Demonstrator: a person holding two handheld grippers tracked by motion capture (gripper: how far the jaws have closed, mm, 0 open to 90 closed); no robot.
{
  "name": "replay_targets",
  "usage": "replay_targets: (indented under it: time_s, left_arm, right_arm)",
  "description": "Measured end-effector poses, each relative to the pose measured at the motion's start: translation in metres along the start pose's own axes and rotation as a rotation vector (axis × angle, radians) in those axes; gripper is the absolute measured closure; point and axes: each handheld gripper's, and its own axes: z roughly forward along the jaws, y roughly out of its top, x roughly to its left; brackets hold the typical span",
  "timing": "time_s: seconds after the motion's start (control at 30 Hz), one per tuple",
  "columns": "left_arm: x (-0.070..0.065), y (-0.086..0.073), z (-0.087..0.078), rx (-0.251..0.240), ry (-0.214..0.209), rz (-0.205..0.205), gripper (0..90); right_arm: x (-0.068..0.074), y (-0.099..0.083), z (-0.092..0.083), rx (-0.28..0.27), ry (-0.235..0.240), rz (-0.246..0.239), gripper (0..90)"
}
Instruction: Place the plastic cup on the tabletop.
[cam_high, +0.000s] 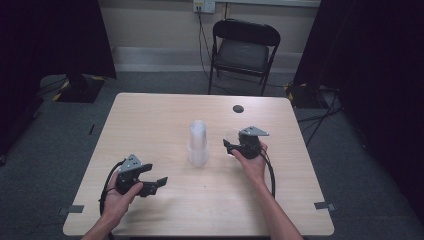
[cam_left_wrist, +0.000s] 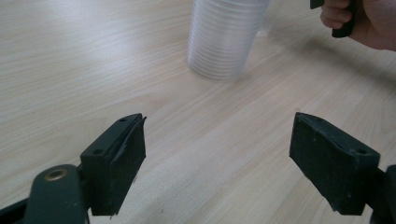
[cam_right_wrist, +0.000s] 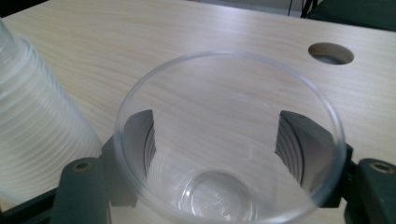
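Observation:
A tall stack of clear plastic cups (cam_high: 198, 145) (cam_left_wrist: 224, 37) (cam_right_wrist: 32, 126) stands upside down at the middle of the wooden table (cam_high: 150, 115). Just right of it, a single clear cup (cam_high: 231, 137) (cam_right_wrist: 210, 196) sits upright between the jaws of my right gripper (cam_high: 228, 145) (cam_right_wrist: 215, 144); both pads lie against its sides. My left gripper (cam_high: 157, 175) (cam_left_wrist: 217, 158) hovers at the near left, aimed at the stack, open with nothing between its jaws. The hand holding the right gripper (cam_left_wrist: 364, 23) is at the top right of the left gripper view.
A round cable hole (cam_high: 238, 108) (cam_right_wrist: 330, 52) lies in the tabletop behind the right gripper. A black folding chair (cam_high: 243, 50) stands beyond the table's far edge. Dark curtains flank the room on both sides.

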Motion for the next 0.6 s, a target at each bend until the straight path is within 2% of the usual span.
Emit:
replay_targets:
  time_s: [0.07, 0.1, 0.17, 0.23, 0.6]
  left_arm:
    - [0.0, 0.0, -0.001, 0.001, 0.002, 0.004, 18.4]
    - [0.0, 0.0, -0.001, 0.0, 0.002, 0.003, 18.4]
    - [0.0, -0.001, -0.002, -0.001, 0.002, 0.003, 18.4]
    - [0.0, -0.001, -0.002, -0.003, 0.002, -0.005, 18.4]
    - [0.002, -0.003, -0.004, -0.007, 0.025, -0.001, 18.4]
  right_arm:
    - [0.0, -0.001, 0.001, 0.006, 0.002, 0.004, 27.4]
    - [0.001, -0.004, 0.002, 0.009, 0.008, 0.019, 22.8]
    - [0.001, -0.005, 0.002, 0.011, 0.013, 0.027, 21.7]
    - [-0.001, -0.008, 0.004, 0.03, 0.021, 0.045, 16.3]
    - [-0.004, -0.015, 0.0, 0.064, 0.039, 0.072, 14.4]
